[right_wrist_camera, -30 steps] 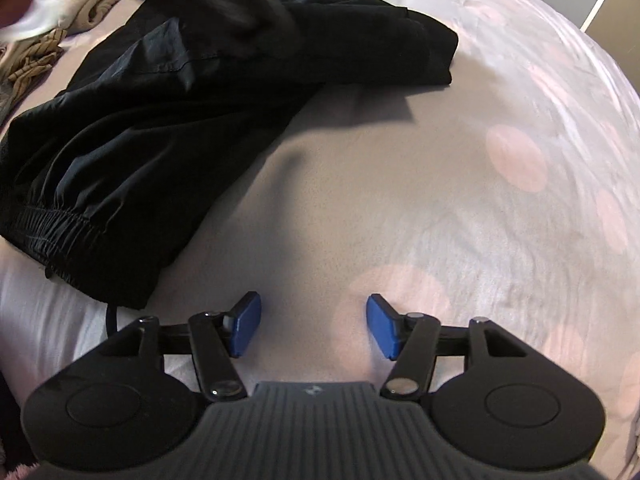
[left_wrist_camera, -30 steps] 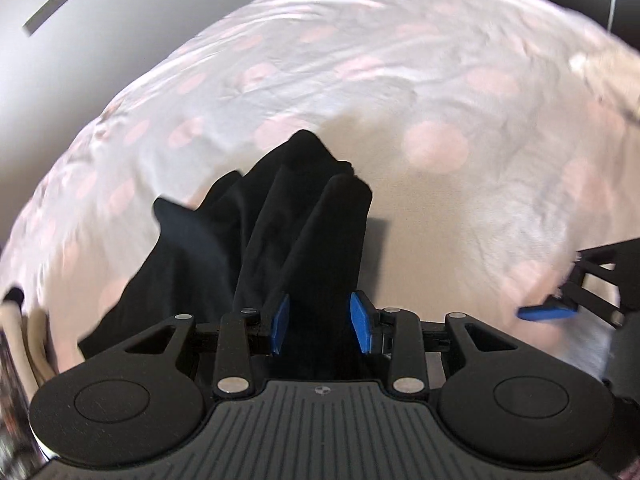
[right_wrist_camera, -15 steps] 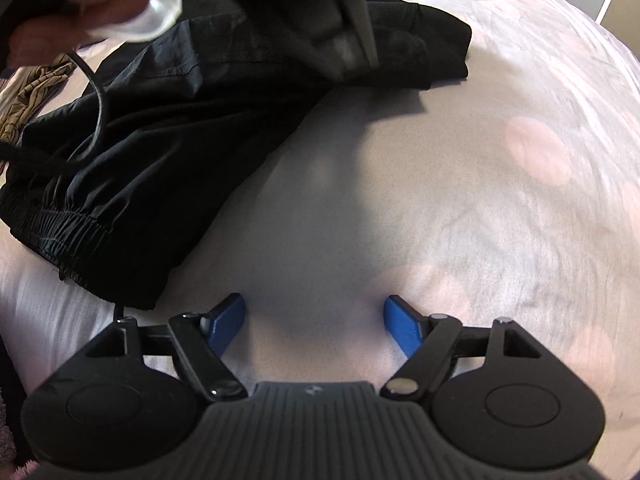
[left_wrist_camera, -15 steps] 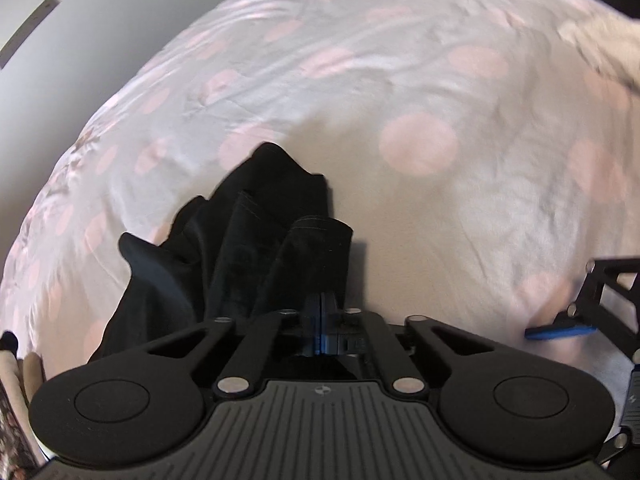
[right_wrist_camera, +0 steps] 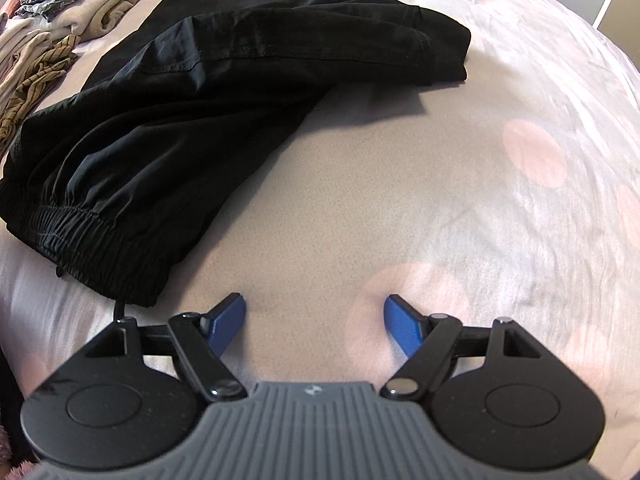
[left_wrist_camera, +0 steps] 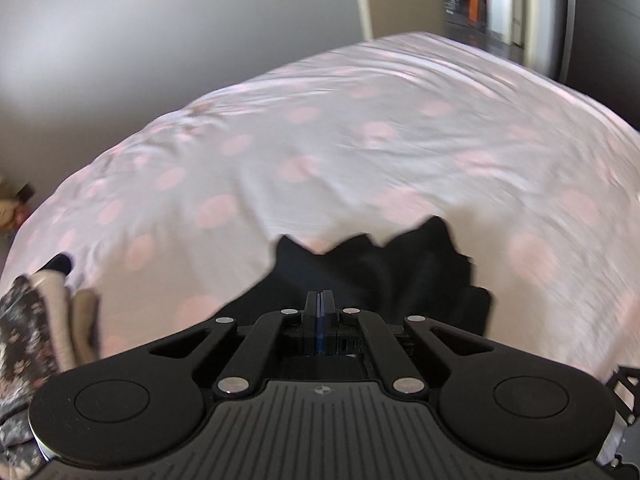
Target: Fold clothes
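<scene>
Left gripper (left_wrist_camera: 319,300): jaws are pressing fully together, blue pads meeting face to face; no cloth is visibly caught between them. Black fabric is lying just beyond and beneath the tips.
Right gripper (right_wrist_camera: 314,322): jaws are standing wide apart, released, nothing between the blue pads; they are hanging over bare bed cover, close to the trouser cuff on their left.
Black trousers (right_wrist_camera: 192,120): lying crumpled on the bed cover, not yet folded flat. The elastic cuff (right_wrist_camera: 92,248) is sitting nearest the right gripper; the rest is stretching away toward the far upper side, where the cloth is doubled over into a thick fold. In the left wrist view only a ragged dark edge is showing past the closed tips.
Bed cover (right_wrist_camera: 460,208): pale lilac with pink dots, wrinkled, carrying everything here; the left wrist view of it is smearing with motion blur.
Other clothes (right_wrist_camera: 60,12): beige, striped and floral pieces are sitting piled at the far left, just beyond the trousers.
Wall (left_wrist_camera: 120,60): grey, rising behind the bed.
</scene>
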Demonstrator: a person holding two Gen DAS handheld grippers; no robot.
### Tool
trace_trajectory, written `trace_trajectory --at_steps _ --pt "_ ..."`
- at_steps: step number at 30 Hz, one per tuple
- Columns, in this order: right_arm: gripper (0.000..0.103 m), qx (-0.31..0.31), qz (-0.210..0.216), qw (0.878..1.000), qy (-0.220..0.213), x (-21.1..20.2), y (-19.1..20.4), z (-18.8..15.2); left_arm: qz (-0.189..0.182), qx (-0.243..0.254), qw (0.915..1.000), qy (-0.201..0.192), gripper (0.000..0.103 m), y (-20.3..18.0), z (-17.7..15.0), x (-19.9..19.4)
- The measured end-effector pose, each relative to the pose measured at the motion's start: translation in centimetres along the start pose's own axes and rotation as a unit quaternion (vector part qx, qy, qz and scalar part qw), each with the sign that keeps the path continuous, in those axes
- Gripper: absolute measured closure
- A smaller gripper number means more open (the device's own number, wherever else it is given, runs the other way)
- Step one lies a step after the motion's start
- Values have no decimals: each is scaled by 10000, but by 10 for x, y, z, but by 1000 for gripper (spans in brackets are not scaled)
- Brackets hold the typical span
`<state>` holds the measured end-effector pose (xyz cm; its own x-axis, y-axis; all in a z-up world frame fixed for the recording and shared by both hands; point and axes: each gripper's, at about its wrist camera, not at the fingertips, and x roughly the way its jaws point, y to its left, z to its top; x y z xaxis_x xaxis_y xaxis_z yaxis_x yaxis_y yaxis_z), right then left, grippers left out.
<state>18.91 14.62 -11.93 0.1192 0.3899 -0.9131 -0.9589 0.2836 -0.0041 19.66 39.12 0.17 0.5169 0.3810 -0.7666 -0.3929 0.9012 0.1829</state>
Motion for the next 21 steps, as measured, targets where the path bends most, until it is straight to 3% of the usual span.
trace_trajectory --at_steps 3,7,10,14,18,21 --pt "22 -10 7 10000 17 2 -3 3 -281 5 9996 20 103 7 -1 -3" --pt "21 -30 16 10000 30 1 -5 4 -579 484 9968 260 102 -22 -10 5" --pt "21 -13 43 10000 14 -1 -7 1 -777 868 9921 472 90 -48 -16 15" --pt "21 4 72 10000 1 -1 -8 0 -915 1235 9851 766 83 -75 -20 30" --pt "20 9 93 10000 -9 2 -5 -2 -927 1547 9800 840 46 -90 -31 37" --pt "20 -5 92 10000 -9 17 8 12 -857 1762 9772 814 45 -102 -33 41"
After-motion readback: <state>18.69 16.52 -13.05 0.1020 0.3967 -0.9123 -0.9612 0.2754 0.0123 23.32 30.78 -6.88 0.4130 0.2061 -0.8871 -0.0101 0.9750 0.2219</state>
